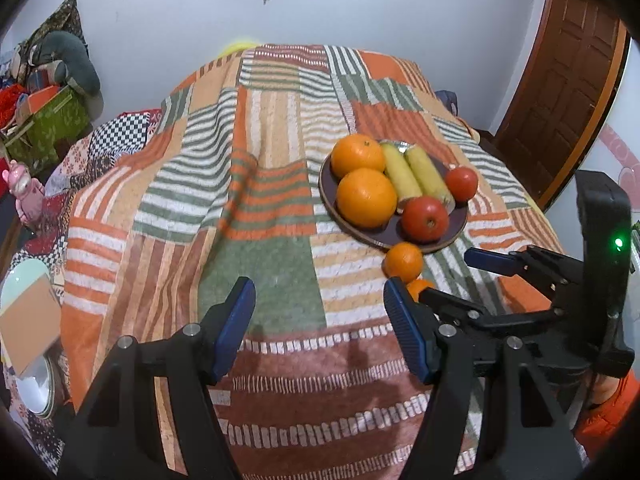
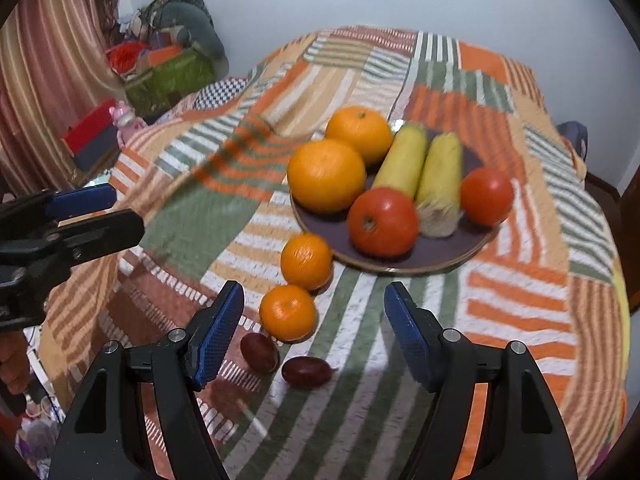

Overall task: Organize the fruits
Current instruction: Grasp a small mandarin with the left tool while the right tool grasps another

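Left wrist view first: the left tool (image 1: 320, 308) was seen spread wide with nothing between its blue pads, held over the striped patchwork bedspread (image 1: 256, 208). A brown plate (image 1: 456, 232) was spotted at about 1 o'clock from it, loaded with two big oranges (image 1: 366, 197), two yellow corn cobs (image 1: 416, 178) and two tomatoes (image 1: 425, 219). A small mandarin (image 1: 404, 262) was parked on the bedspread, touching the plate's near rim, and a second one (image 1: 418, 286) was half hidden behind the tool's right finger. The right tool (image 1: 440, 276) was caught coming in from 3 o'clock, fingers apart, around that second mandarin as far as could be told.

Right wrist view: the right tool (image 2: 314, 316) was also found released, gripping nothing. The nearer mandarin (image 2: 288, 312) was seen between its fingers, closer to the left one, with the other mandarin (image 2: 306, 261) just beyond at 12 o'clock, against the plate (image 2: 452, 256). Two dark red grapes (image 2: 307, 372), or something like them, were lying on the bedspread right below the near mandarin. The left tool (image 2: 94, 216) was visible at 9 o'clock, well apart from the fruit.
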Available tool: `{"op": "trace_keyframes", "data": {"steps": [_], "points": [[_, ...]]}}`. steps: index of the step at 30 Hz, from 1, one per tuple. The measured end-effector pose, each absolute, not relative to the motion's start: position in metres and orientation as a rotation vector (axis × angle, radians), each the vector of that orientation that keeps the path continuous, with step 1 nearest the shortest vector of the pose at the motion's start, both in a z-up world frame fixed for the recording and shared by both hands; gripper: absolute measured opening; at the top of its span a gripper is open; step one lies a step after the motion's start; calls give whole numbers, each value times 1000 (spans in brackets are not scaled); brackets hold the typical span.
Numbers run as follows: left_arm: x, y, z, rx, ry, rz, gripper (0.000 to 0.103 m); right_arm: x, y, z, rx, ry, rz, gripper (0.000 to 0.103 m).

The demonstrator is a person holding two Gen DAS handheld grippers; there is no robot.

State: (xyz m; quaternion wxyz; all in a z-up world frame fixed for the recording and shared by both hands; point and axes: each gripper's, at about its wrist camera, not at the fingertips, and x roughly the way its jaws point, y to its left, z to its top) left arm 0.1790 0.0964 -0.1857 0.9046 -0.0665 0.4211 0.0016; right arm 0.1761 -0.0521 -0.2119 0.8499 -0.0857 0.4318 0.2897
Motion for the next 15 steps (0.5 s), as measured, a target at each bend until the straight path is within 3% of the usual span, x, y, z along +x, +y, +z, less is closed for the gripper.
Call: {"op": "trace_keyframes", "data": {"steps": [6,11,15], "points": [[182,96,-197,-140,887,-5,65,183,-44,-229,-153,991,652,54],[189,89,-202,-149,903,-25,60,181,-41,-234,-151,1011,701,32],[197,79,-202,-141,902,-43,60,176,-45,-228,-165,975,699,32]]}}
